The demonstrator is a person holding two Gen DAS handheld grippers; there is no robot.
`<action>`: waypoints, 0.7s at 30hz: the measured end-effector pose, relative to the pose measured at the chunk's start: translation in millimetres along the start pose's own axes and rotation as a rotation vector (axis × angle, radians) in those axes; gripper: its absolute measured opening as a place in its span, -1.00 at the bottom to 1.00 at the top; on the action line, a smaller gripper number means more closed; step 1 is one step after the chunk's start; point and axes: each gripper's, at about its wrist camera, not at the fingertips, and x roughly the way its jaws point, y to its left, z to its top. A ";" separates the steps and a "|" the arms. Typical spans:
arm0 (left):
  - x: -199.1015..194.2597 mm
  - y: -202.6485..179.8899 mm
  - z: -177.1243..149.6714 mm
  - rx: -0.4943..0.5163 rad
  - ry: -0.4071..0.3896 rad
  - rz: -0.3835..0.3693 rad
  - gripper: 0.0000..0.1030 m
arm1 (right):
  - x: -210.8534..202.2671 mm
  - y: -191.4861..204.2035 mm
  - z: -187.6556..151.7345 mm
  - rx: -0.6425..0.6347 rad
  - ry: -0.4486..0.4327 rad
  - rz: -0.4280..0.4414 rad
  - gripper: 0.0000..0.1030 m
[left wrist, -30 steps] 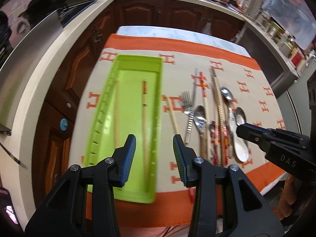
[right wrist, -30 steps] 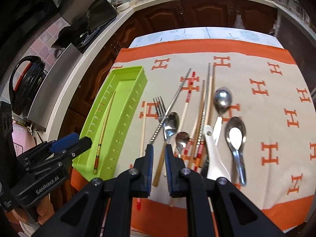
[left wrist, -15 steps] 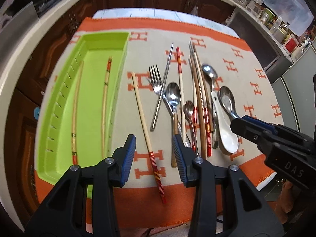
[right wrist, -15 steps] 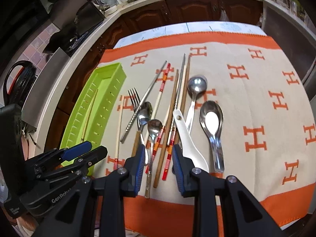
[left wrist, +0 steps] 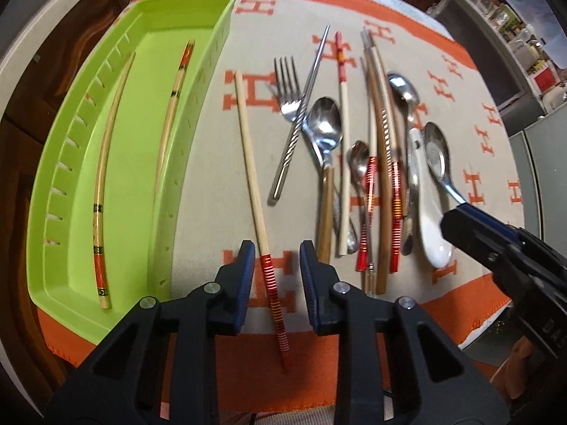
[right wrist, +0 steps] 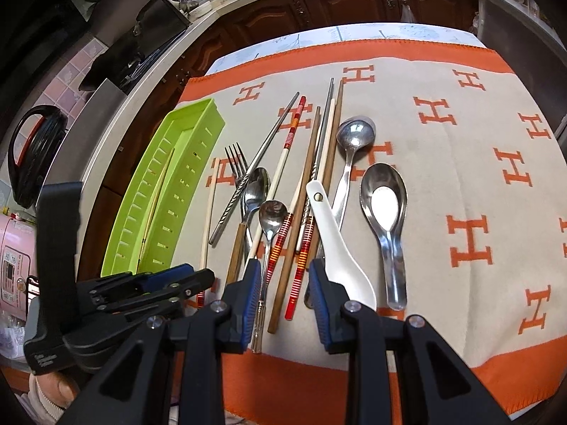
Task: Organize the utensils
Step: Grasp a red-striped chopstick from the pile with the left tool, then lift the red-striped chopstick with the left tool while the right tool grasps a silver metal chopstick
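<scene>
Inspecting progress, we find two chopsticks [left wrist: 102, 177] in the tray [left wrist: 56, 248]; remaining utensils [left wrist: 354, 163] lie on the cloth [left wrist: 478, 81]. Left claw [left wrist: 276, 269] released, straddling one chopstick [left wrist: 253, 177]; right claw [right wrist: 283, 279] released above the pile.

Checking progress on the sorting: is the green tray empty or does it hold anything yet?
Not empty: the green tray holds two chopsticks, lying lengthwise, apart.

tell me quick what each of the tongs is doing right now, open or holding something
Left tongs: open, holding nothing, straddling the red-banded chopstick.
Right tongs: open, holding nothing, over the utensil pile.
</scene>
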 end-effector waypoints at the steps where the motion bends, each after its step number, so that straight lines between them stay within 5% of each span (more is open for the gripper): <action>1: 3.1 0.7 0.6 -0.006 0.015 0.002 -0.55 | 0.5 -0.8 0.2 0.001 0.001 0.003 -0.46; 11: 10.3 -6.2 3.4 0.022 0.040 0.053 -0.55 | 7.0 -5.6 1.0 0.007 0.017 0.013 -0.46; 13: 12.1 -9.7 5.0 0.030 0.037 0.069 -0.67 | 8.1 -5.1 0.7 0.004 0.021 0.013 -0.46; 14: 12.9 -11.4 6.1 0.036 0.028 0.088 -0.89 | 8.6 -4.4 0.6 0.003 0.023 0.013 -0.46; 21: 11.8 -3.7 5.7 0.008 0.003 0.042 -0.94 | 15.3 -2.5 0.0 0.008 0.046 0.016 -0.46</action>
